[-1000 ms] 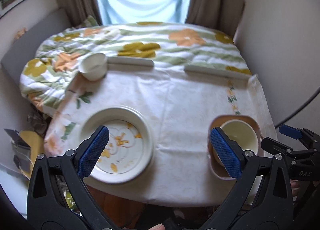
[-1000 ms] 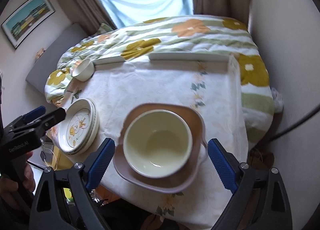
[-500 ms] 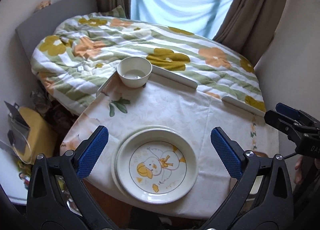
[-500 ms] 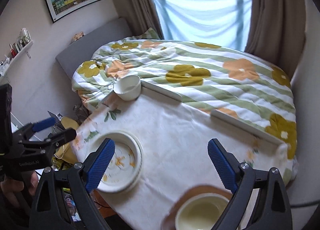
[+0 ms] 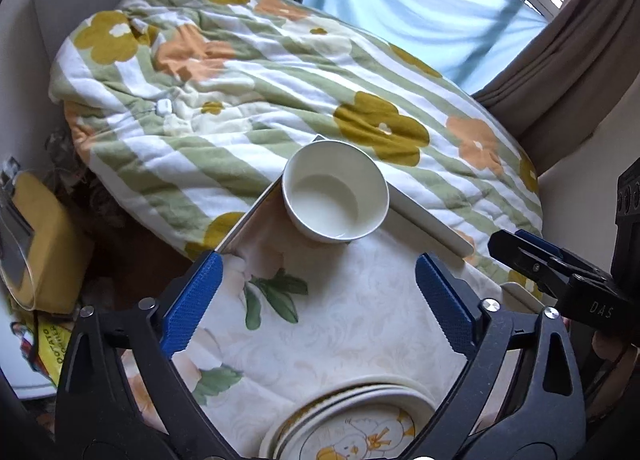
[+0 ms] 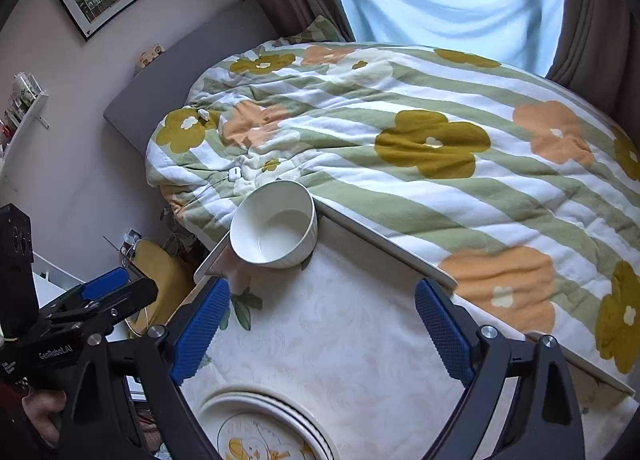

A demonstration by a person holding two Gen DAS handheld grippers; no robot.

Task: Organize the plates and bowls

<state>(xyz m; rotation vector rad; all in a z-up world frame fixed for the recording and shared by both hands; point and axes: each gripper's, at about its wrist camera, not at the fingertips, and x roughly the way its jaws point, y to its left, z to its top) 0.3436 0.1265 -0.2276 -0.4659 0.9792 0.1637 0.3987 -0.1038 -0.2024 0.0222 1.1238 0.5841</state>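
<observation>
A white bowl [image 5: 335, 195] stands at the far left corner of the cloth-covered table [image 5: 344, 324]; it also shows in the right wrist view [image 6: 276, 224]. A stack of cream plates with a yellow duck print [image 5: 360, 420] lies at the near edge, also seen in the right wrist view [image 6: 264, 428]. My left gripper [image 5: 320, 300] is open and empty, above the cloth between plates and bowl. My right gripper [image 6: 324, 332] is open and empty, likewise short of the bowl. The beige plate with its bowl is out of view.
A flower-print duvet [image 6: 420, 139] covers the bed beyond the table. A raised white rail [image 6: 384, 248] edges the table's far side. A yellow bag [image 5: 44, 236] and clutter lie on the floor at the left. Curtains [image 5: 560, 51] hang at the back right.
Both grippers have moved forward and left across the table. The white bowl is now much closer and centred; the duck plates have dropped to the bottom edge, and the beige plate has left view.
</observation>
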